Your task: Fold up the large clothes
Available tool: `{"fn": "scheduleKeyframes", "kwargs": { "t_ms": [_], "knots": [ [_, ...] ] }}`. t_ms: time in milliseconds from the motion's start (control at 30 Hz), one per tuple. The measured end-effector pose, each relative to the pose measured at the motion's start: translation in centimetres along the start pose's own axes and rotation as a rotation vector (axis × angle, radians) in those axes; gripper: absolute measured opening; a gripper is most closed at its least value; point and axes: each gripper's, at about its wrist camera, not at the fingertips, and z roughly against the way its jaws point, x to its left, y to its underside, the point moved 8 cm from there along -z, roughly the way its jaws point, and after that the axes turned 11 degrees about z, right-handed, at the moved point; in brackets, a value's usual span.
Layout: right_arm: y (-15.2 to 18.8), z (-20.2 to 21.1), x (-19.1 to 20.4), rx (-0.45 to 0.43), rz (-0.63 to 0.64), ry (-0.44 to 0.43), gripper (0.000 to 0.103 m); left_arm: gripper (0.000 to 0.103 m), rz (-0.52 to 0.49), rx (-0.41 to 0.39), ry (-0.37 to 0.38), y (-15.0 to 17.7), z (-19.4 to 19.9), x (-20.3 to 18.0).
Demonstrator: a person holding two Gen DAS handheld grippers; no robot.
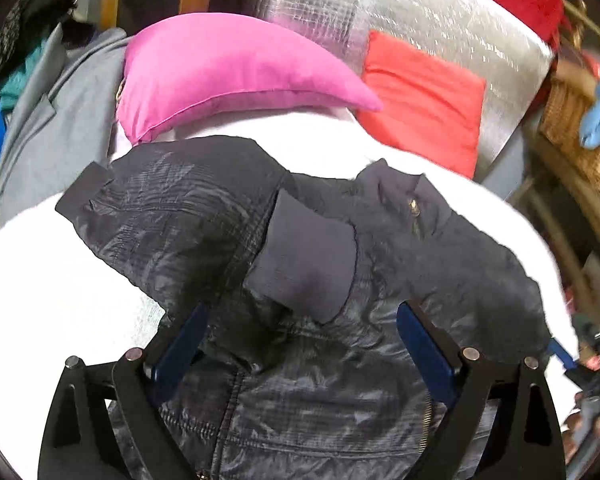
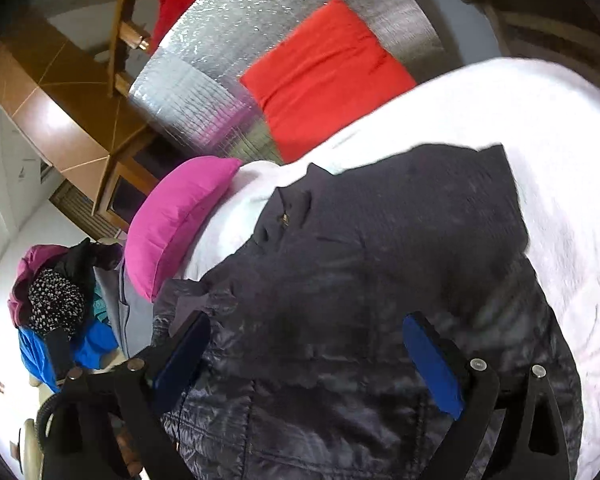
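Note:
A dark navy quilted jacket (image 1: 188, 216) lies spread on the white bed cover (image 1: 40, 280). One sleeve is folded across its chest, its ribbed cuff (image 1: 304, 256) near the middle, with the collar and gold zip pull (image 1: 412, 204) beyond. My left gripper (image 1: 302, 308) hovers over the jacket with its jaws wide apart and nothing pinched between the blue pads (image 1: 424, 352). In the right wrist view the same jacket (image 2: 380, 240) fills the centre. My right gripper (image 2: 306, 320) stands open above it, with fabric below the fingers but not clamped.
A pink pillow (image 1: 228, 68) and a red cushion (image 1: 424, 104) lie at the head of the bed against silver foil sheeting (image 1: 440, 12). A grey garment (image 1: 56, 128) hangs off the left side. A wicker basket (image 1: 572, 128) stands at the right, and a clothes pile (image 2: 60, 304) lies on the floor.

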Motion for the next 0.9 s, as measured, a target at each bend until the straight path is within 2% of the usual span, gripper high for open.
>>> {"fn": "scheduleKeyframes", "kwargs": {
  "t_ms": [67,167,233,300,367,400,433,467,500,533,567,600,667,700,767,800,833,867,900],
  "knots": [
    [0.7,0.3,0.5,0.009,-0.041,-0.053,0.098,0.096,0.004,0.029,0.047,-0.4,-0.3,-0.4],
    [3.2,0.6,0.6,0.054,-0.112,-0.111,0.098,0.096,0.027,0.114,0.125,1.4,-2.1,-2.3],
    [4.9,0.4,-0.6,0.080,-0.214,-0.112,0.098,0.096,0.059,0.155,0.107,2.3,-4.3,-2.4],
    [6.1,0.0,-2.4,0.093,-0.352,-0.108,0.098,0.096,0.126,0.187,0.058,2.8,-6.7,-1.7],
    [6.4,-0.7,-4.1,0.076,-0.471,-0.115,0.098,0.095,0.174,0.195,0.034,3.0,-8.2,-1.8],
    [6.0,-0.9,-4.9,0.051,-0.512,-0.109,0.097,0.089,0.182,0.190,0.026,2.9,-8.6,-1.8],
    [5.6,-1.2,-5.6,0.025,-0.550,-0.103,0.093,0.075,0.180,0.180,0.022,2.6,-8.7,-1.9],
    [5.2,-1.5,-6.1,0.009,-0.577,-0.098,0.087,0.029,0.161,0.180,0.003,2.4,-8.9,-1.9],
    [4.9,-1.8,-6.4,0.006,-0.582,-0.091,0.053,0.028,0.163,0.200,-0.006,2.3,-9.3,-1.9],
    [4.8,-2.3,-6.7,0.024,-0.584,-0.074,0.005,0.027,0.173,0.191,0.001,2.1,-9.2,-2.0],
    [4.7,-2.4,-6.8,0.038,-0.586,-0.068,0.007,0.026,0.159,0.153,0.007,1.8,-8.3,-2.1],
    [4.1,-1.9,-6.2,0.026,-0.542,-0.068,0.007,0.025,0.139,0.100,0.021,1.4,-7.0,-2.6],
    [3.1,-0.7,-5.0,-0.004,-0.418,-0.033,0.007,0.025,0.125,0.055,0.048,1.6,-5.7,-2.5],
    [3.1,-0.5,-4.9,-0.003,-0.366,-0.006,0.007,0.026,0.114,0.072,0.030,2.5,-6.2,-2.0],
    [4.7,-2.0,-6.7,0.074,-0.326,0.096,0.010,0.028,0.092,0.139,-0.039,4.4,-8.8,-1.0],
    [5.7,-2.9,-7.5,0.117,-0.344,0.088,0.015,0.030,0.088,0.136,-0.044,4.8,-9.4,-0.7],
    [6.2,-3.0,-7.9,0.115,-0.391,0.023,0.015,0.031,0.073,0.122,-0.046,4.6,-9.2,-0.8],
    [5.9,-2.5,-7.8,0.101,-0.400,0.001,0.018,0.035,0.057,0.124,-0.046,4.5,-8.8,-1.1],
    [5.7,-1.8,-7.7,0.096,-0.391,-0.007,0.035,0.047,0.052,0.135,-0.050,4.3,-8.4,-1.2]
  ]
}}
